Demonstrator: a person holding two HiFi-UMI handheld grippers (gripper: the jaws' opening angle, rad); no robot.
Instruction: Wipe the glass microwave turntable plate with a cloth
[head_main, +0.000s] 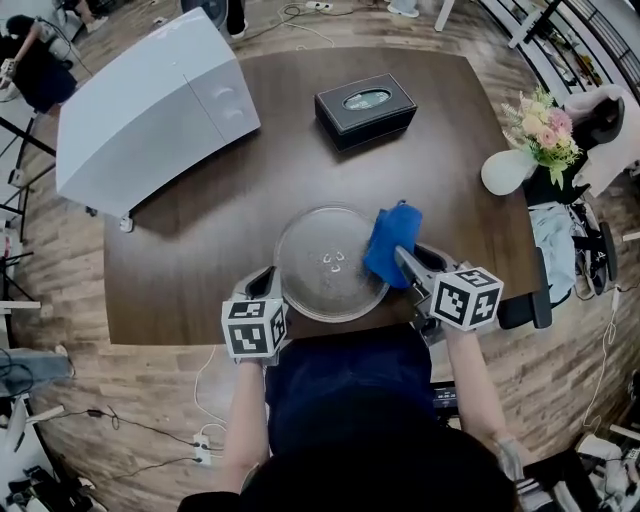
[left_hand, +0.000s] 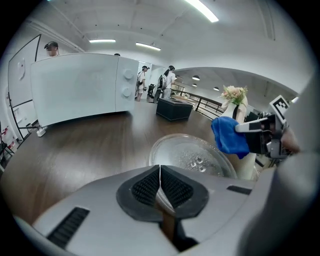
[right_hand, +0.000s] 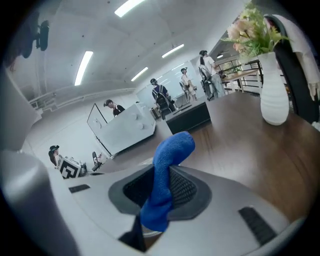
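Right gripper (head_main: 403, 257), pinching the blue cloth (head_main: 392, 238), sits at the glass plate's (head_main: 318, 250) right rim at centre frame; left gripper (head_main: 270, 284) clamps its lower-left rim.

White microwave (head_main: 150, 110), black tissue box (head_main: 365, 112), flower vase (head_main: 506, 171)

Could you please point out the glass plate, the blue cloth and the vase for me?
plate (head_main: 322, 268), head view, near its centre.
cloth (head_main: 390, 240), head view, middle of the bunch.
vase (head_main: 505, 172), head view, white body.
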